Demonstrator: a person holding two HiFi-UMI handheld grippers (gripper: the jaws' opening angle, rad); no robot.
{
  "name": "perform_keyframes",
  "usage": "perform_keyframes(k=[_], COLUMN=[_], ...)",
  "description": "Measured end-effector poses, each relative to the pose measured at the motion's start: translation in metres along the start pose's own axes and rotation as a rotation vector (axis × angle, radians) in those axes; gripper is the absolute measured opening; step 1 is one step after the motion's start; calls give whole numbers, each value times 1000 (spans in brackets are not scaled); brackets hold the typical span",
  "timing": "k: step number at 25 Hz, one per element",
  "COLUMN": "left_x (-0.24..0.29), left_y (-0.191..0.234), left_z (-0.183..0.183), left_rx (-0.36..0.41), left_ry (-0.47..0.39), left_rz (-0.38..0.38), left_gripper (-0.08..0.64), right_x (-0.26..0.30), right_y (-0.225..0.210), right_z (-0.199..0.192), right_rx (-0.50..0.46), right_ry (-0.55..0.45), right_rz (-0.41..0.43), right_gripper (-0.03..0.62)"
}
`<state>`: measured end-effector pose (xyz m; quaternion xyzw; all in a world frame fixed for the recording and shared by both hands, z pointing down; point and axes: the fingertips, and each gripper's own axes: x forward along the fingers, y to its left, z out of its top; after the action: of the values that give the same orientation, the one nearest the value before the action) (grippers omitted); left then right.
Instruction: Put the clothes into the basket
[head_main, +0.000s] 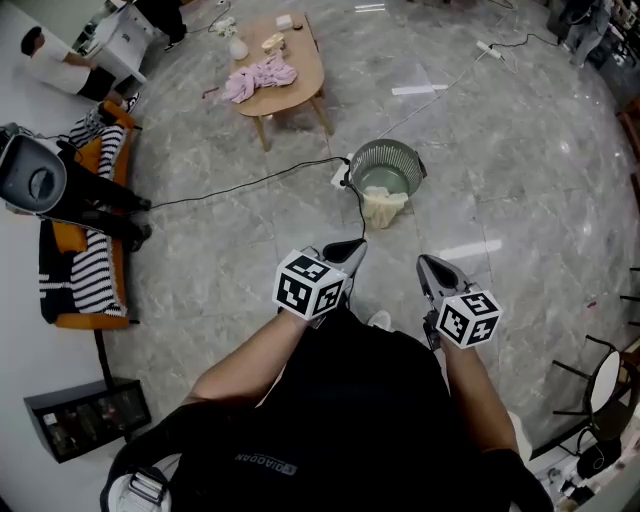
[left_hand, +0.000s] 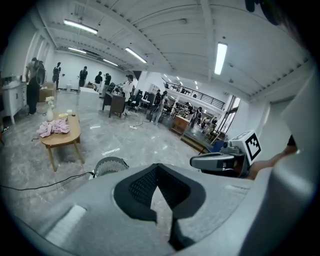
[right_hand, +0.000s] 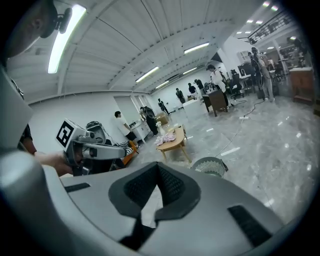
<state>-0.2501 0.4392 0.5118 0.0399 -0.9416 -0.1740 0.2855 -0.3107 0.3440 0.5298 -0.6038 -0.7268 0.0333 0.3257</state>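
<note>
Head view: left gripper (head_main: 354, 246) and right gripper (head_main: 426, 263) hover near mesh basket (head_main: 414, 162), jaws pressed together (nothing between); pink clothes (head_main: 258, 78) lie on far table (head_main: 305, 55).

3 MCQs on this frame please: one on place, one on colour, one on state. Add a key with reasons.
1. Where is the pink garment?
A. on the floor
B. on the wooden table
C. on the orange chair

2. What colour is the cloth hanging over the rim of the basket?
A. blue
B. black
C. cream

3. How do the jaws of the left gripper stand?
A. shut, nothing between them
B. shut on a garment
C. wide open

Key:
1 B: the head view shows it bunched on the tabletop.
2 C: pale cream fabric drapes over the rim to the floor.
3 A: the left gripper view shows the jaws meeting at their tips, with nothing between them.
</note>
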Motion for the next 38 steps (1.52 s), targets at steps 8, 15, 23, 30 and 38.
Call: perform_keyframes(k=[8, 15, 23, 30, 38], left_x=[-24, -28, -50, -60, -63], left_y=[-8, -7, 24, 44, 55], left_z=[-8, 17, 13, 7, 3], left_rx=[-12, 48, 82, 95, 94], left_ry=[-17, -28, 22, 52, 61], left_rz=[36, -12, -40, -66, -98], left_gripper=[0, 0, 0, 0, 0], right_x=[-17, -19, 10, 28, 43], right_y=[13, 25, 58, 73, 86], right_z=[-8, 6, 16, 11, 5], right_rx=[-16, -12, -6, 17, 35], right_ry=[-13, -53, -81, -80, -71], right_rz=[16, -10, -36, -68, -84], right_gripper=[14, 14, 14, 14, 14])
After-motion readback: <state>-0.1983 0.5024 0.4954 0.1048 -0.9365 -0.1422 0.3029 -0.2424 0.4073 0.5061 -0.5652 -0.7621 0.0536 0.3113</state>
